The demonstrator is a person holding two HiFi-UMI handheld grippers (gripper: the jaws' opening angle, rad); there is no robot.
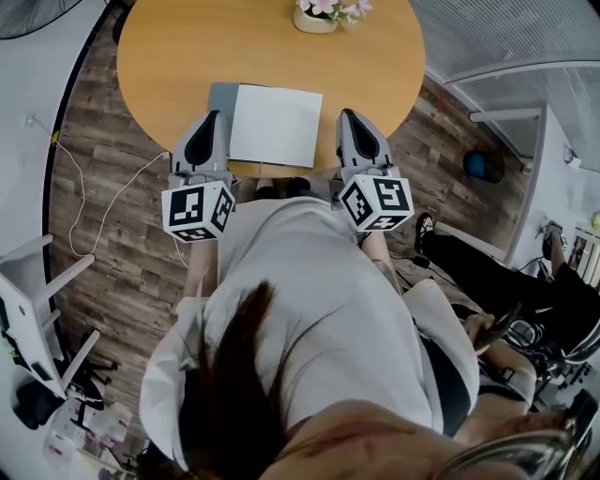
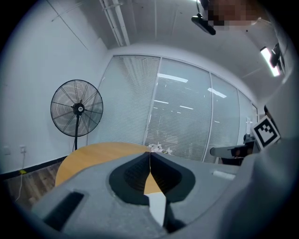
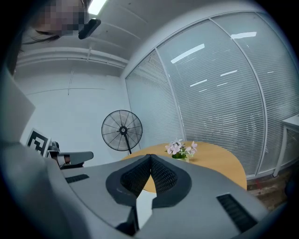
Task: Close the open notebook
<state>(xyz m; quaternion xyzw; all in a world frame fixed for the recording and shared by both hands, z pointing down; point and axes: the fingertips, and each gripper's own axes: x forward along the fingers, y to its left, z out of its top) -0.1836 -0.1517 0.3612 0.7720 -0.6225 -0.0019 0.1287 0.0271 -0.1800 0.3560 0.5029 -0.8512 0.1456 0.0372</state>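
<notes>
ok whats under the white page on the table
A grey layer pokes out past the white page's left edge, on the wooden table. Everything else beneath is covered.

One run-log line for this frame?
left gripper: shut, empty | right gripper: shut, empty | notebook: on table, between grippers, white page up

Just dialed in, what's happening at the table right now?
A person at the near edge of the round wooden table holds a gripper in each hand. The left gripper and right gripper flank the notebook, one at each side, both with jaws shut and nothing between them. The notebook lies flat, showing a white face with a grey strip along its left edge; whether it is open or closed is hard to tell. A pot of flowers sits at the far edge.
</notes>
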